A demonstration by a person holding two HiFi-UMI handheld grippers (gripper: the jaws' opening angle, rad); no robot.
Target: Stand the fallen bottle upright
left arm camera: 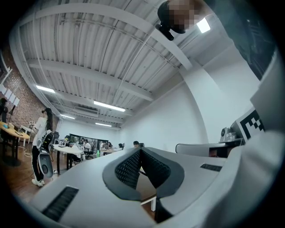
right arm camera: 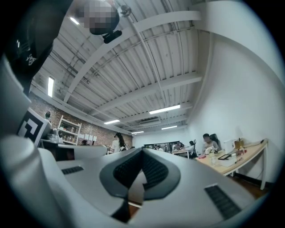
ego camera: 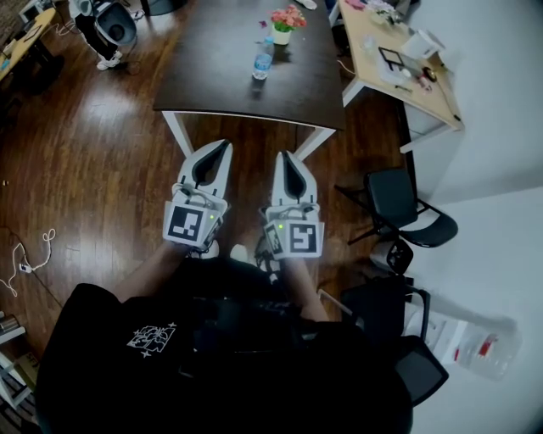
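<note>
A clear water bottle (ego camera: 262, 61) with a blue label is on the dark table (ego camera: 212, 76), near its far middle, beside a small pot of pink flowers (ego camera: 285, 20). It looks upright, though the steep angle leaves that uncertain. My left gripper (ego camera: 223, 145) and right gripper (ego camera: 283, 156) are held side by side over the wood floor, short of the table's near edge and well away from the bottle. Both are shut with nothing between the jaws. The left gripper (left arm camera: 140, 149) and right gripper (right arm camera: 142, 150) views point slightly upward at the ceiling and show no bottle.
A light wooden desk (ego camera: 407, 72) with clutter stands right of the table. Black chairs (ego camera: 399, 208) are on the right near the white wall. A person (ego camera: 106, 30) stands at the upper left. Cables (ego camera: 25, 258) lie on the floor at left.
</note>
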